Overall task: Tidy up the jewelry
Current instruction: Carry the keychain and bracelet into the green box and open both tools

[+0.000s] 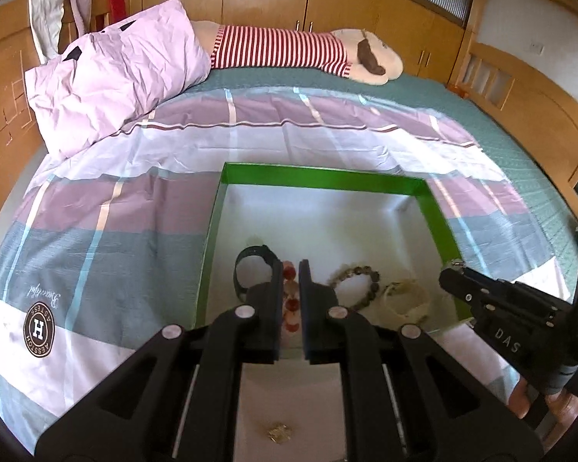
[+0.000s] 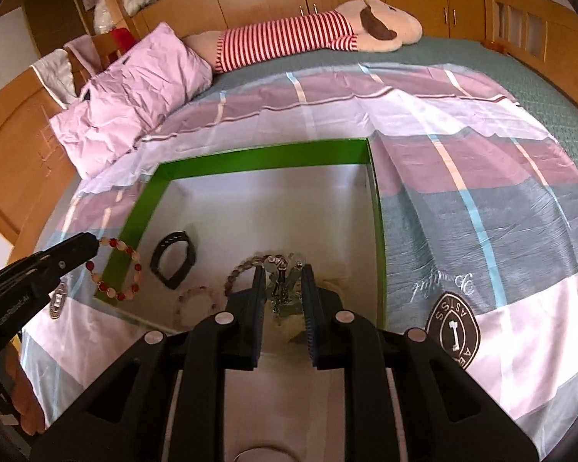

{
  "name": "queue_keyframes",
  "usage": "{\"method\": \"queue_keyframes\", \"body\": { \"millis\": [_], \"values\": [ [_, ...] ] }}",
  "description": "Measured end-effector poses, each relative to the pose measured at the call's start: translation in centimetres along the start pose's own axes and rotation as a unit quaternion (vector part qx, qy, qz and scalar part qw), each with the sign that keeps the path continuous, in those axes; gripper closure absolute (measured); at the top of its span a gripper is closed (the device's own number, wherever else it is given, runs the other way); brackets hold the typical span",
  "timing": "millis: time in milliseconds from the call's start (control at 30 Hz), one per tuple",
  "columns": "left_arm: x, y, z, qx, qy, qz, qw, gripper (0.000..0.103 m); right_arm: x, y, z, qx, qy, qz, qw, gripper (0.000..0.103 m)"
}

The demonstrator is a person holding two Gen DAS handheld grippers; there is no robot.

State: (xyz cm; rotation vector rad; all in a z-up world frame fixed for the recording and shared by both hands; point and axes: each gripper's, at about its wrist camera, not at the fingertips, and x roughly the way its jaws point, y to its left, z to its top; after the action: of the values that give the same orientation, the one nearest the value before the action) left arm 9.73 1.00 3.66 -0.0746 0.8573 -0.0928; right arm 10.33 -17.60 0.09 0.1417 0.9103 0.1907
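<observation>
Left wrist view: the left gripper (image 1: 291, 269) holds its fingers (image 1: 275, 300) narrow on a red bracelet (image 1: 291, 304), which shows in the slit between them, above the green box (image 1: 323, 177) on the bed (image 1: 108, 211). On the white box floor lie a black band (image 1: 250, 265), a brown bracelet (image 1: 356, 283) and a cream bracelet (image 1: 406, 300), near one another. The right gripper (image 1: 452, 269) enters from the right over the box's right wall.

Right wrist view: the right gripper (image 2: 281, 273) pinches a silver necklace (image 2: 283, 269) between narrow fingers (image 2: 310, 296) over the box (image 2: 250, 158). At left, the left gripper (image 2: 92, 240) dangles the red bracelet (image 2: 115, 269) over the box's left wall. The black band (image 2: 173, 254) lies inside. A pillow (image 2: 135, 88) and plush (image 2: 308, 30) lie farther up the bed (image 2: 462, 177).
</observation>
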Motion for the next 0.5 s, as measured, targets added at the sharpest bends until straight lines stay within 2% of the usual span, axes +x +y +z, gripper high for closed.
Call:
{"method": "queue_keyframes", "body": {
  "millis": [133, 167, 200, 267, 433, 500],
  "values": [
    [1.1, 0.3, -0.1, 0.002, 0.011, 0.004, 0.9999, 0.095, 1.1, 0.0, -0.3, 0.007, 0.018, 0.000, 1.000, 0.084],
    [1.3, 0.4, -0.2, 0.002, 0.016, 0.003, 0.9999, 0.095, 1.3, 0.0, -0.4, 0.010, 0.024, -0.002, 1.000, 0.081],
    [1.5, 0.5, -0.3, 0.000, 0.019, 0.002, 0.9998, 0.094, 1.5, 0.0, -0.5, 0.012, 0.030, -0.002, 0.999, 0.073],
    [1.6, 0.6, -0.4, -0.005, 0.021, 0.000, 0.9998, 0.082, 1.4, 0.1, -0.7, 0.017, 0.033, 0.005, 0.999, 0.063],
    [0.5, 0.7, -0.7, -0.011, 0.024, -0.007, 0.9996, 0.070, -0.7, 0.5, -1.1, 0.010, 0.032, 0.023, 0.999, 0.060],
    [-0.4, 1.0, -1.4, -0.018, 0.034, -0.017, 0.9991, 0.063, -1.8, 0.7, -1.7, 0.005, 0.042, 0.035, 0.998, 0.055]
  ]
}}
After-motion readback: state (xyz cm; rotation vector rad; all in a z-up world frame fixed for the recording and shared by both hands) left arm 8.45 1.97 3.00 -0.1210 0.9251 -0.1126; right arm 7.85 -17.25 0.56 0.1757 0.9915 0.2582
